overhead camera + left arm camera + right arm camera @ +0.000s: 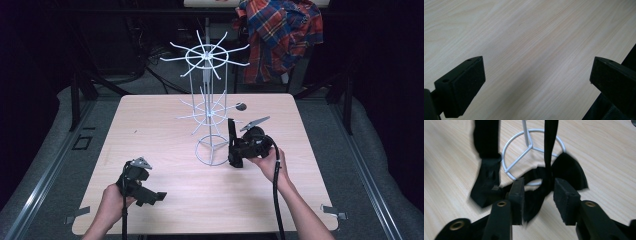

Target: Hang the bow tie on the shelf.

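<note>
A white wire rack (pixel 210 100) with rings of hooks stands on the table, its round base (pixel 509 147) just ahead of my right gripper. A black strapped fabric item (pixel 567 168) hangs by the rack with its straps (pixel 231 132) running up; its lower part rests on the table. My right gripper (pixel 236 152) (pixel 539 185) is at that item. The jaws stand a little apart with one strap and some fabric between them, and the pads do not visibly press on it. My left gripper (pixel 155 197) (pixel 537 67) rests low over the wood at the front left, wide open with nothing in it.
The light wooden table (pixel 150 125) has bare wood left of the rack and along the front. A small dark disc (pixel 241 106) sits at a hook's tip on the rack's right. A plaid shirt (pixel 280 35) hangs behind the table. Dark floor and metal rails surround it.
</note>
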### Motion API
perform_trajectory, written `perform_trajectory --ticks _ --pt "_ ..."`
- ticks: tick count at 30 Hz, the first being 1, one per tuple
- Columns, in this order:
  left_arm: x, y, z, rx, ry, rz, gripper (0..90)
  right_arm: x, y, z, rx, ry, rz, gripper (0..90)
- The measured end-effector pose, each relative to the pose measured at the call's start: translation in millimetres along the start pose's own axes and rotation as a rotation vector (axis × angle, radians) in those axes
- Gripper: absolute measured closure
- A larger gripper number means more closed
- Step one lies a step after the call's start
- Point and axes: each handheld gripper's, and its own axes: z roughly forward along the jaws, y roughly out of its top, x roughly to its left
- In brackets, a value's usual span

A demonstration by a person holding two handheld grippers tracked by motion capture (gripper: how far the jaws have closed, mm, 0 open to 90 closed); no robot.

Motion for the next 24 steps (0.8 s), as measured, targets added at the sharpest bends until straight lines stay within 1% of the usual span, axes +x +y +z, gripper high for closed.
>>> perform_trajectory --ticks 2,3,4,7,9,10,13,14,16,18,22,23,24 --pt "0.2 0.0 0.3 0.004 -0.001 0.002 0.2 0.7 0.0 -2.3 0.007 0.002 0.0 55.9" --pt "0.0 -0.2 0.7 0.007 -0.002 0.001 0.2 1.3 -0.1 -3.0 0.003 0.011 0.0 54.9" --pt "-0.4 -0.2 1.1 0.009 -0.003 0.003 0.2 1.9 -0.2 -4.3 0.007 0.009 -0.01 54.4" --pt "-1.2 0.2 1.4 0.013 -0.003 0.009 0.2 3.7 -0.6 -9.6 0.006 0.007 -0.017 50.7" --pt "-1.1 0.2 2.0 0.016 -0.005 0.009 0.2 4.1 -1.2 -15.0 0.003 0.001 -0.019 49.0" --pt "-1.0 0.0 2.0 0.016 -0.003 0.008 0.1 4.6 -1.9 -17.9 0.0 -0.001 -0.013 48.2" --pt "-1.3 0.0 1.5 0.014 -0.002 0.011 0.1 4.8 -4.9 -29.8 -0.01 -0.023 -0.019 46.7" --pt "-1.4 -0.1 1.5 0.014 0.0 0.011 0.1 4.7 -6.7 -35.3 -0.015 -0.025 -0.016 44.4" --pt "-1.4 0.0 1.7 0.018 0.0 0.012 0.1 4.3 -9.7 -42.7 -0.029 -0.027 -0.003 43.2" --pt "-1.4 0.1 1.9 0.017 0.0 0.013 0.1 3.2 -12.6 -50.6 -0.033 -0.042 0.0 41.0" --pt "-1.1 0.1 1.5 0.013 0.006 0.013 0.1 -0.8 -18.9 -62.2 -0.042 -0.059 0.024 36.4" --pt "-0.9 0.0 1.4 0.012 0.007 0.013 0.1 -1.3 -21.8 -64.9 -0.043 -0.057 0.029 34.8" --pt "-0.8 -0.2 1.4 0.01 0.007 0.011 0.1 -1.5 -24.4 -67.3 -0.044 -0.063 0.029 34.0"
